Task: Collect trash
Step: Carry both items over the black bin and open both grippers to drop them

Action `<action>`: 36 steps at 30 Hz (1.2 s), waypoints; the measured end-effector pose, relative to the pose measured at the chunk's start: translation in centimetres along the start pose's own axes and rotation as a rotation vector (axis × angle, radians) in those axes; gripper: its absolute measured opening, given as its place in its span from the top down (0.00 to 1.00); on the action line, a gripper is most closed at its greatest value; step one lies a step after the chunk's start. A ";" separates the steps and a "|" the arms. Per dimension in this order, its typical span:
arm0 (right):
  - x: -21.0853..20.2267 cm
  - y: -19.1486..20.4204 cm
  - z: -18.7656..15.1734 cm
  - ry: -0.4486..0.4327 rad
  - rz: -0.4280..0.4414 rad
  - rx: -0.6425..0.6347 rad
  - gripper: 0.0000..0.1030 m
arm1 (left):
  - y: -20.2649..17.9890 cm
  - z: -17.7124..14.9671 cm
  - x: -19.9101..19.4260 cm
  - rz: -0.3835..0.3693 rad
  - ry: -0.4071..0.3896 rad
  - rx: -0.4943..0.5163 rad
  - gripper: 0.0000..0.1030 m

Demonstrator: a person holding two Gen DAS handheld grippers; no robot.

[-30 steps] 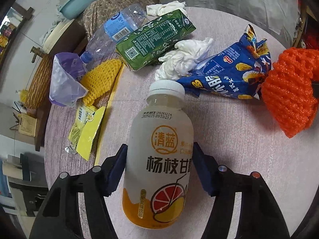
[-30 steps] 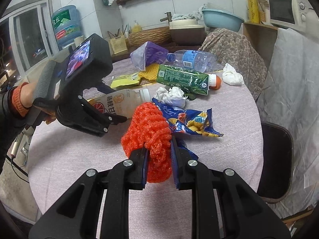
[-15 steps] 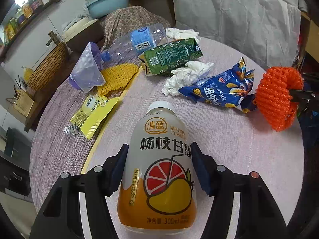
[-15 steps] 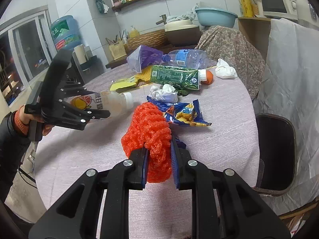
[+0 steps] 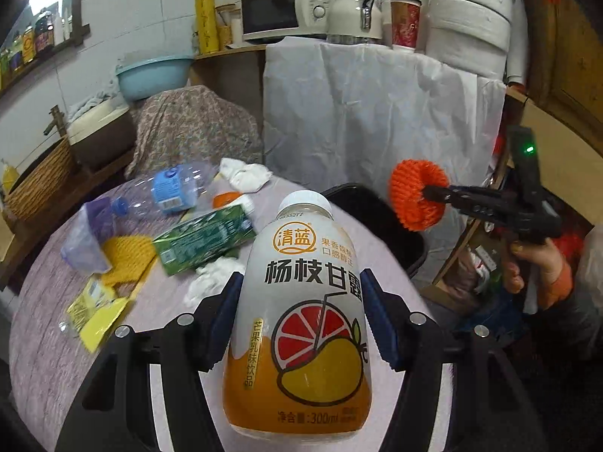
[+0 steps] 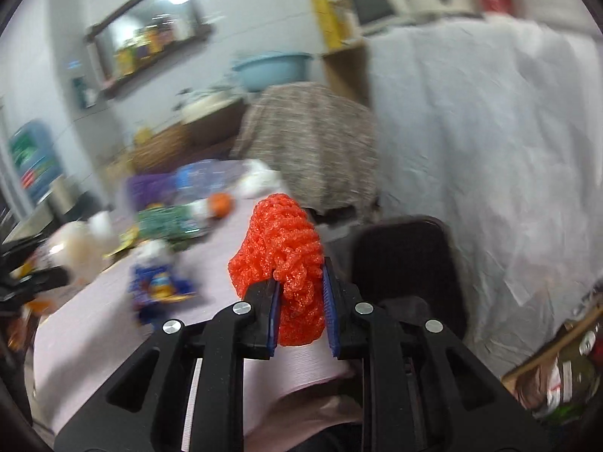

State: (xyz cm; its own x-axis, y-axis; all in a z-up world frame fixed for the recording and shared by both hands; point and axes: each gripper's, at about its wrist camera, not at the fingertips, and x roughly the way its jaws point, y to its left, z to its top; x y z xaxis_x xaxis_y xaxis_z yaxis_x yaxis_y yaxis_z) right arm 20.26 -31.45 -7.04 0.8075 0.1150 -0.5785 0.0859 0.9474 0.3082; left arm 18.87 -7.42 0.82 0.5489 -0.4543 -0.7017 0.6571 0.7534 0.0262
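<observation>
The left gripper [image 5: 301, 324], angled downward, is clamped on a white-capped plastic juice bottle [image 5: 301, 320] held above the round table with a pale purple cloth [image 5: 34, 320]. The right gripper [image 6: 300, 307], also tilted down, pinches an orange foam fruit net [image 6: 280, 260] above a black bin [image 6: 405, 260] beside the table. A white sheet [image 5: 377, 113] drapes the shelving behind.

bottle [image 5: 301, 324]: white body, orange base, white cap; red citrus slice and yellow mango print; between the left fingers
foam net [image 6: 280, 263]: bright orange-red mesh; between the right fingers
pads [image 6: 328, 303]: blue, ribbed
carton [image 5: 203, 239]: green, white print
table [image 5: 49, 339]: pale lilac weave
second net [image 5: 128, 254]: yellow mesh
basin [image 5: 150, 75]: pale blue
</observation>
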 end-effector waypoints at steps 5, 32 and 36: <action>7.8 -5.9 -0.8 0.113 -0.116 0.101 0.80 | -3.8 4.0 5.5 -0.070 0.022 0.014 0.40; 6.0 -17.1 -7.7 0.045 -0.346 0.344 0.42 | -13.8 8.3 30.7 -0.039 0.465 -0.160 0.40; 4.9 -17.1 -8.0 0.035 -0.358 0.328 0.42 | -13.8 6.2 34.2 0.027 0.555 -0.168 0.40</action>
State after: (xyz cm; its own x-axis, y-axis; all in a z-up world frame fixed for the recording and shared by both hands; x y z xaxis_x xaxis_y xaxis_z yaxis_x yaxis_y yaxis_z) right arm 18.07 -44.69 -21.14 0.6742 -0.1855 -0.7149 0.5386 0.7858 0.3041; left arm 31.73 -36.32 -19.10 0.1816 -0.1508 -0.9717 0.5309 0.8468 -0.0322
